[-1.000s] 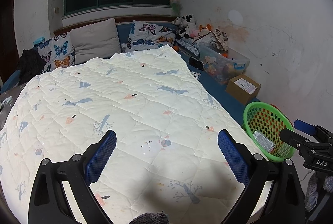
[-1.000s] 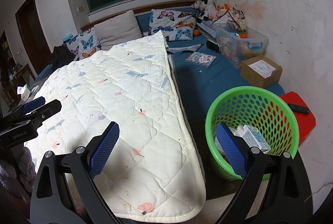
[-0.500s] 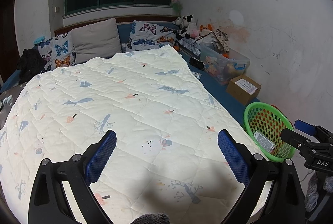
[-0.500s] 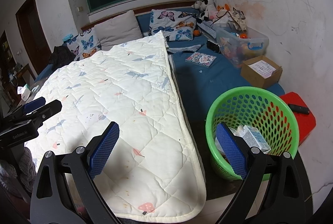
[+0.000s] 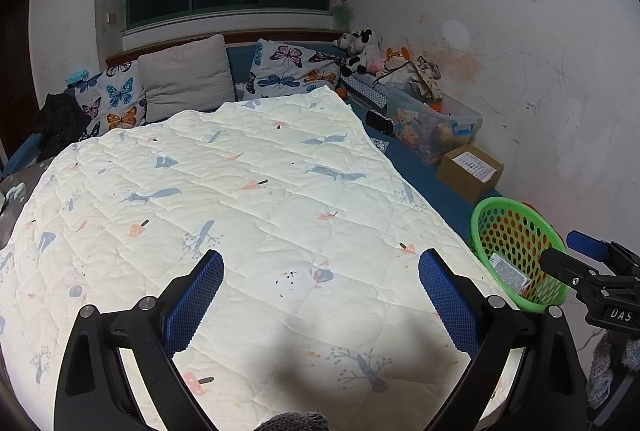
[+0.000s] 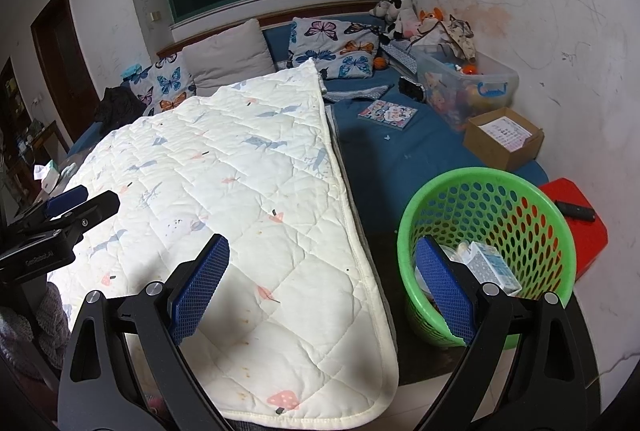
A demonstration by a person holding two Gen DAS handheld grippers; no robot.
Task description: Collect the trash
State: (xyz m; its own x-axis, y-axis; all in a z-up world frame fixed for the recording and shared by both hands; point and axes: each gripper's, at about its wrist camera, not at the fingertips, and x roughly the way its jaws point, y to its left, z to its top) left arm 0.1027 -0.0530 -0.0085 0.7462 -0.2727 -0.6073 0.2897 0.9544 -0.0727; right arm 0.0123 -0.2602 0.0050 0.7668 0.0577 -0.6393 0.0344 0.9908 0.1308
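Note:
A green perforated basket (image 6: 516, 191) stands on the floor at the bed's right foot corner; it also shows in the left wrist view (image 5: 516, 227). Inside it lie a small white-and-blue carton (image 6: 490, 265) and other scraps. My left gripper (image 5: 320, 295) is open and empty, hovering over the cream quilt (image 5: 240, 199). My right gripper (image 6: 320, 279) is open and empty, above the quilt's right edge with its right finger in front of the basket. Each gripper shows at the edge of the other's view.
A booklet (image 6: 387, 114) lies on the blue sheet. A cardboard box (image 6: 502, 141), a clear toy bin (image 6: 466, 87) and plush toys line the right wall. A red stool (image 6: 576, 227) with a remote stands behind the basket. Pillows (image 5: 188, 79) sit at the headboard.
The left gripper has drifted slightly, so the basket sits a little lower and smaller in its view. The right gripper has not visibly moved.

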